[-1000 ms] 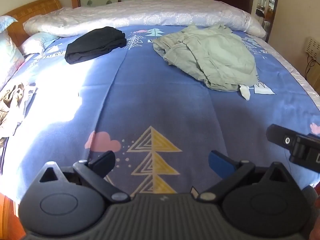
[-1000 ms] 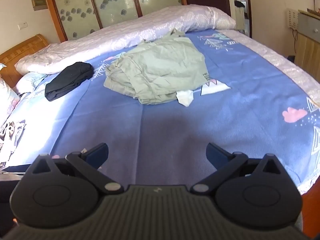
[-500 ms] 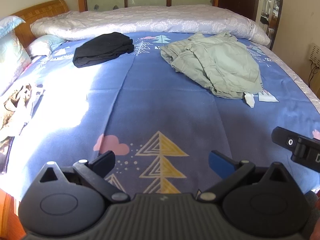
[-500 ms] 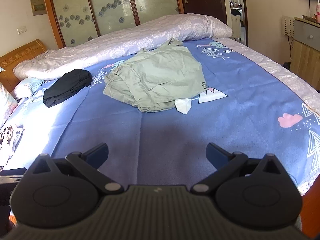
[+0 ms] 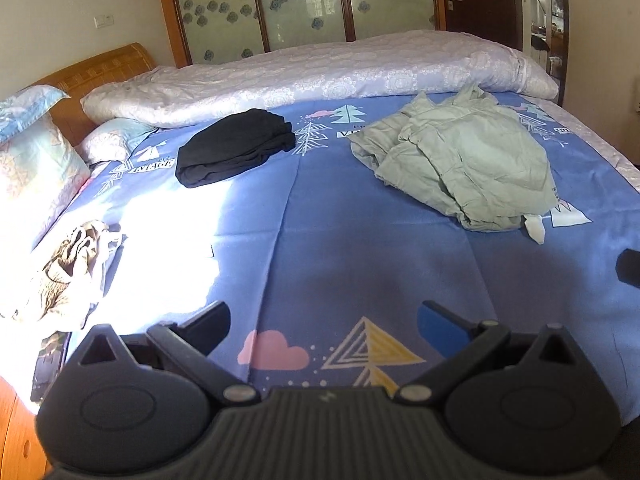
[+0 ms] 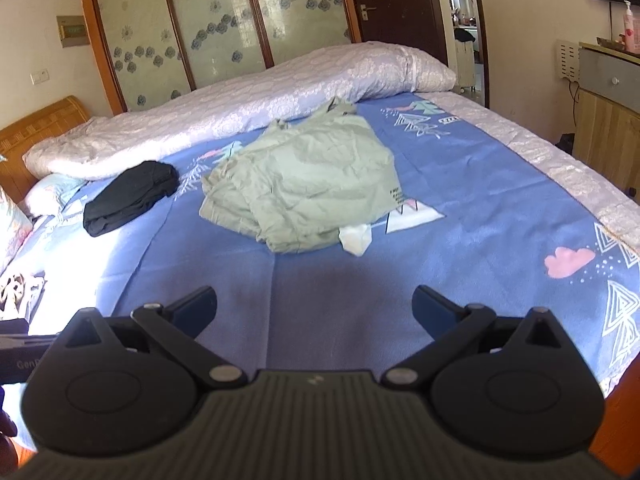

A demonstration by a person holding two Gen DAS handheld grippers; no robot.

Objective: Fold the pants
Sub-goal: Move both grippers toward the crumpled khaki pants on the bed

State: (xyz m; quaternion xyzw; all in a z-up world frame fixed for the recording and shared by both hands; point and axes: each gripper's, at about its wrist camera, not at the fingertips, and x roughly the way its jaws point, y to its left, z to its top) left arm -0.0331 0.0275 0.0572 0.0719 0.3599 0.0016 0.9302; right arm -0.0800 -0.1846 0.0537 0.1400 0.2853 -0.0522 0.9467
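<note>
While both the left gripper (image 5: 322,322) and right gripper (image 6: 314,304) hover with jaws wide and empty, the crumpled green pants (image 6: 304,184) lie well ahead on the bed (image 6: 460,216): approach step; next, reach forward and spread them flat.

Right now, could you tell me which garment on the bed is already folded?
The black garment near the pillows: a compact, neatly folded stack. The pale green pants are spread out rumpled, and the beige clothing lies crumpled.
</note>
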